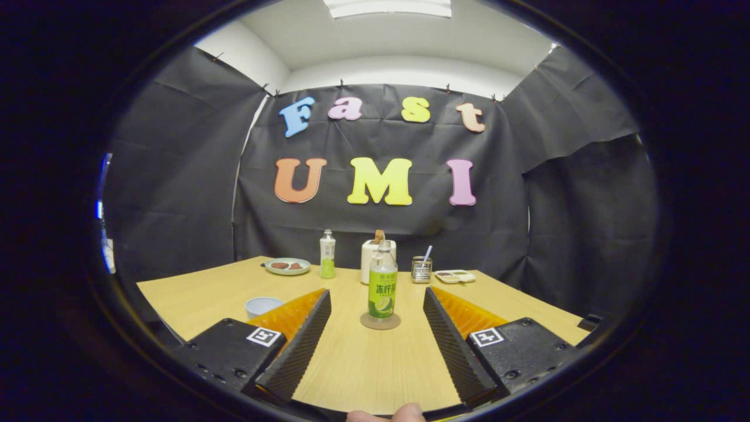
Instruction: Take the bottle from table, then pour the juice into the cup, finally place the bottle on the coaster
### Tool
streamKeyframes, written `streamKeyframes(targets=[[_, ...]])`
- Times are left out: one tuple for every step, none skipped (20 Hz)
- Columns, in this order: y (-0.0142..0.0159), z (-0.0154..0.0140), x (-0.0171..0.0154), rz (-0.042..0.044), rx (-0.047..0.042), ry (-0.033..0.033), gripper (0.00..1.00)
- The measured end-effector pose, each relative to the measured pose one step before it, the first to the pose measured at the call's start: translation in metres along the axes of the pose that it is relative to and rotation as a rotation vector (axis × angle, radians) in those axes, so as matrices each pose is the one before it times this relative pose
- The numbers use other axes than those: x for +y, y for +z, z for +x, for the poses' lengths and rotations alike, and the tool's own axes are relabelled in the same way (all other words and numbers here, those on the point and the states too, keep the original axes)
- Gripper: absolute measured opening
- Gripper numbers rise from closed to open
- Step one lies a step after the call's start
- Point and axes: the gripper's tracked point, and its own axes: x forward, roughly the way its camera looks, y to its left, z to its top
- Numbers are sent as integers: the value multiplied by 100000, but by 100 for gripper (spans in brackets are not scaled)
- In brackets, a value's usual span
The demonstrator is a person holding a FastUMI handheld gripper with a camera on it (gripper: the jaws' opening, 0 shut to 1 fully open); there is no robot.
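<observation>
Final step done: clear green-labelled plastic bottle point(382, 283) standing on round tan coaster point(380, 321), frame centre; gripper point(376, 328) jaws wide open, empty; next, withdrawal.

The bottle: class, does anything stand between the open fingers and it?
Nothing visible does. The bottle stands upright on the coaster, just ahead of the open gripper, with bare table between. The cup sits off beside one finger.
</observation>
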Motion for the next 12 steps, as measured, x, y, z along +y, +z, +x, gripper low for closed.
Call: streamKeyframes(targets=[[-295,-12,-179,675,477,-547,100],[-445,26,-160,111,844,-653,100],[-299,59,-210,-405,693,-723,100],[-270,159,-85,-736,609,-282,100],[-145,16,66,-335,101,-23,100],[-78,-10,2,-63,46,71,100],[-25,79,-34,157,-61,-24,100],[-35,77,56,3,86,-26,100],[14,121,0,-259,-40,-227,100],[112,-101,152,-553,-279,59,100],[134,-25,190,-838,-309,174,100],[-26,-23,217,-804,-480,248,100]])
